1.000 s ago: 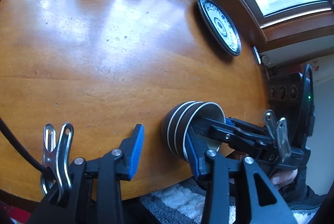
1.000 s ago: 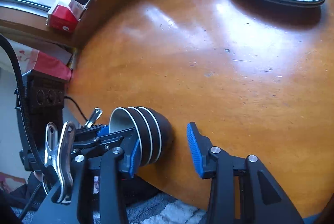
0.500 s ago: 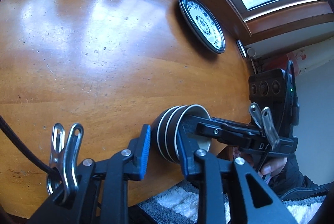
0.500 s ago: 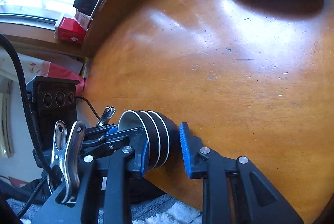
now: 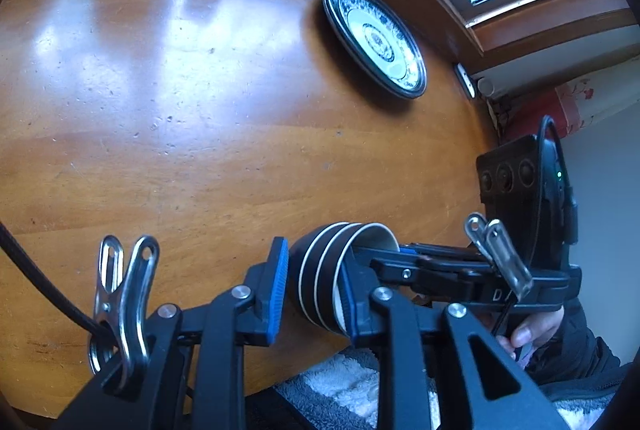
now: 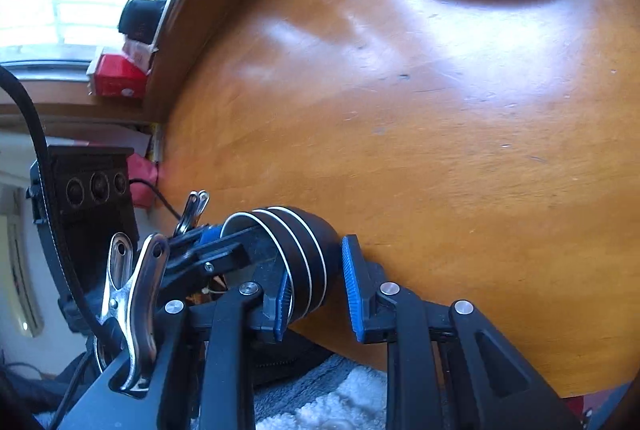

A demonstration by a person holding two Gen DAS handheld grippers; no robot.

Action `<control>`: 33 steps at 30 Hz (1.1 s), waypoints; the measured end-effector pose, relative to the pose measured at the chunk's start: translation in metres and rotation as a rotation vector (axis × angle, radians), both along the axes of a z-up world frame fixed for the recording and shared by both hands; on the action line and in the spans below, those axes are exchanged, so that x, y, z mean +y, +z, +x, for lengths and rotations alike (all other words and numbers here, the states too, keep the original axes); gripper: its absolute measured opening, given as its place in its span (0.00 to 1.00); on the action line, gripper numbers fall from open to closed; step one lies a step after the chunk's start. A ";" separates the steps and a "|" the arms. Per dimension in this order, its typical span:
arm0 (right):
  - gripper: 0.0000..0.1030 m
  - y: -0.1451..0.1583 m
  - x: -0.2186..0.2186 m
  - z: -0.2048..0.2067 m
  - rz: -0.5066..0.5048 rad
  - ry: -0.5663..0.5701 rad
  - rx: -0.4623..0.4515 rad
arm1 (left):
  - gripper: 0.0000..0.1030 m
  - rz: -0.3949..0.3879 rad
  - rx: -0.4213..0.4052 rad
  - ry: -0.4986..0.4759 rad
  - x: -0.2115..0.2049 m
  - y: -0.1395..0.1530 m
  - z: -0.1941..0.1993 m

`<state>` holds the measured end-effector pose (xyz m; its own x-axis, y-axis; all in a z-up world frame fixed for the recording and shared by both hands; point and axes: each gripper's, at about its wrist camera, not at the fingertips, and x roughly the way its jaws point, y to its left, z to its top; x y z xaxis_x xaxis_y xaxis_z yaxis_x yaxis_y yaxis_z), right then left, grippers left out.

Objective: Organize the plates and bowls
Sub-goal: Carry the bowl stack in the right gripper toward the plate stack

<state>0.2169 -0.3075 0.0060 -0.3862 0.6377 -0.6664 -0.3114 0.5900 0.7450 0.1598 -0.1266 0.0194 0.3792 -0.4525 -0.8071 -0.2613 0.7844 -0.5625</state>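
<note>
Red boxes [image 6: 116, 77]: right view only.

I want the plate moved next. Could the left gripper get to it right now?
Probably not yet: the left gripper is shut on the bowls. The table toward the plate looks bare, so once freed, likely yes.

You are looking at black bowls [image 5: 320, 270] ringed with thin white rim lines and pale inside, a blue-and-white patterned plate [image 5: 374, 38] with a dark rim, an orange-brown wooden table [image 5: 200, 133], black grippers with blue pads [image 6: 352, 286], and red boxes [image 6: 116, 75].
</note>
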 end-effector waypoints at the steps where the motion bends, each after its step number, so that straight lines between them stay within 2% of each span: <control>1: 0.24 0.000 -0.001 0.001 0.001 -0.006 0.001 | 0.21 -0.002 0.001 0.000 -0.001 0.000 0.001; 9: 0.24 0.020 -0.025 0.008 0.015 -0.046 -0.012 | 0.21 -0.039 -0.006 -0.035 -0.008 0.016 0.009; 18: 0.24 0.064 -0.068 0.018 0.017 -0.111 -0.050 | 0.23 -0.038 -0.064 -0.170 -0.042 0.058 0.028; 26: 0.24 0.067 -0.101 0.029 0.024 -0.222 -0.051 | 0.24 -0.034 -0.082 -0.258 -0.071 0.064 0.049; 33: 0.24 0.070 -0.104 0.057 0.024 -0.205 -0.079 | 0.24 -0.014 -0.098 -0.268 -0.079 0.066 0.064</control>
<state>0.2736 -0.4114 0.0756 -0.1944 0.7135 -0.6731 -0.2445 0.6293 0.7377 0.2234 -0.2061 0.0857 0.3203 -0.5579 -0.7656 0.0109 0.8103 -0.5859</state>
